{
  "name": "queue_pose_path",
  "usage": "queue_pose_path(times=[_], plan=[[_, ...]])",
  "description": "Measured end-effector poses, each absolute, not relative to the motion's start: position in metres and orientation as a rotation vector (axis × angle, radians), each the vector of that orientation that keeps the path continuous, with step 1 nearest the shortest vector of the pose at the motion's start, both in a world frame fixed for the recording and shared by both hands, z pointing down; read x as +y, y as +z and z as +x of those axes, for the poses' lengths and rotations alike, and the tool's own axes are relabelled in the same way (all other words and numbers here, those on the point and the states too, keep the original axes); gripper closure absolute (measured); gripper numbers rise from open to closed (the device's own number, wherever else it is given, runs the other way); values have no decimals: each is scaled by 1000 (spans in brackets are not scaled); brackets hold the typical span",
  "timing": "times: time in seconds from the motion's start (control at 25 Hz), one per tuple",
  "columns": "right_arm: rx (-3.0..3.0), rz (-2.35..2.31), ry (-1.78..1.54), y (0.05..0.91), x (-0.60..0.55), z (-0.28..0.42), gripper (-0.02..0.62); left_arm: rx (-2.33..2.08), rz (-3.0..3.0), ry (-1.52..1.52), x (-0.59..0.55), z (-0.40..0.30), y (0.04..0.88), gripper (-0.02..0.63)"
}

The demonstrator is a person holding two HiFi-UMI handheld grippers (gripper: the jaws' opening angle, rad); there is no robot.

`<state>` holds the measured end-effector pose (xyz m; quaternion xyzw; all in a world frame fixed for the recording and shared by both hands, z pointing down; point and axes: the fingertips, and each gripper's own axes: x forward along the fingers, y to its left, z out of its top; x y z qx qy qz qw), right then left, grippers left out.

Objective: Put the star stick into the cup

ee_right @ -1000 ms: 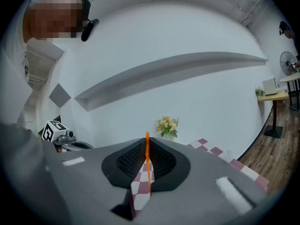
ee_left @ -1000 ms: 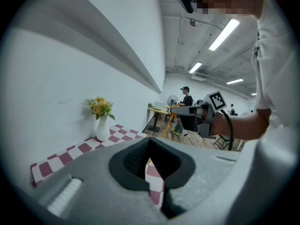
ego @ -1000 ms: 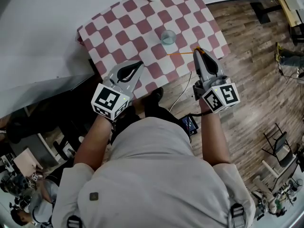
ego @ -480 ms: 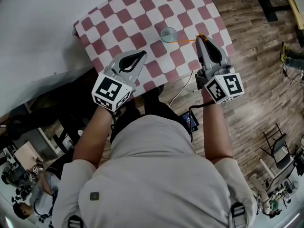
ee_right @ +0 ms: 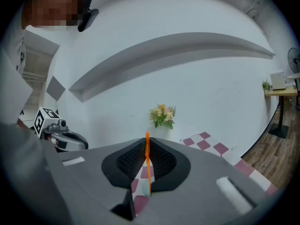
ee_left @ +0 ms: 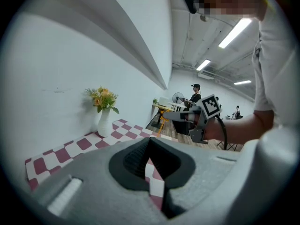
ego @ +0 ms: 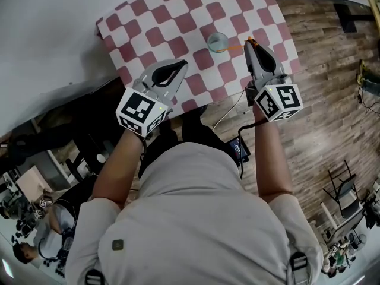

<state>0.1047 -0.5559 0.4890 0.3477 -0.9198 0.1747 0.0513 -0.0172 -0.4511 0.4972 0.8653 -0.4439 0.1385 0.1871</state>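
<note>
Star stick (ee_right: 147,165): a thin orange rod pinched between the closed jaws of the right gripper (ee_right: 146,138). In the right gripper view it stands upright in the slit where the two jaws meet. Its top pokes just above their tips, and its lower part runs down across the gap behind them. Its star end cannot be made out.

In the head view, the stick (ego: 236,46) reaches out from the tip of the right gripper (ego: 249,43) and off to that gripper's left, with its far end at the cup (ego: 218,41). Whether that end is inside the cup or only over the rim cannot be told. The cup is small, clear and bluish. It stands just ahead and to the left of the right gripper's tip, on a red-and-white checked tablecloth (ego: 172,24). A sliver of the cup (ee_right: 142,187) shows through the gap below the right jaws, just beside the stick.

The left gripper (ego: 177,65) hangs over the near edge of the table, well to the left of the right gripper and apart from the cup. In the left gripper view, the jaws of this gripper (ee_left: 150,140) are pressed together at the tips with nothing between them; only checked cloth shows through the gap behind.

Ahead of both grippers, at the far side of the cloth, a white vase of yellow flowers (ee_right: 162,116) stands against a plain white wall. To the right of the right gripper lies a wooden floor (ego: 323,70).
</note>
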Motion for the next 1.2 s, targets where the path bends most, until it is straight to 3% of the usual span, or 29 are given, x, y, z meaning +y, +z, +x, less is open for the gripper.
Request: queue_pose_path(times=[0.56, 1.2], plan=[[-2719, 1032, 563, 528, -545, 105, 532, -1272, 2384, 398, -438, -22, 512, 604], [-2727, 1081, 505, 504, -517, 112, 511, -1267, 2422, 381, -413, -22, 496, 604]])
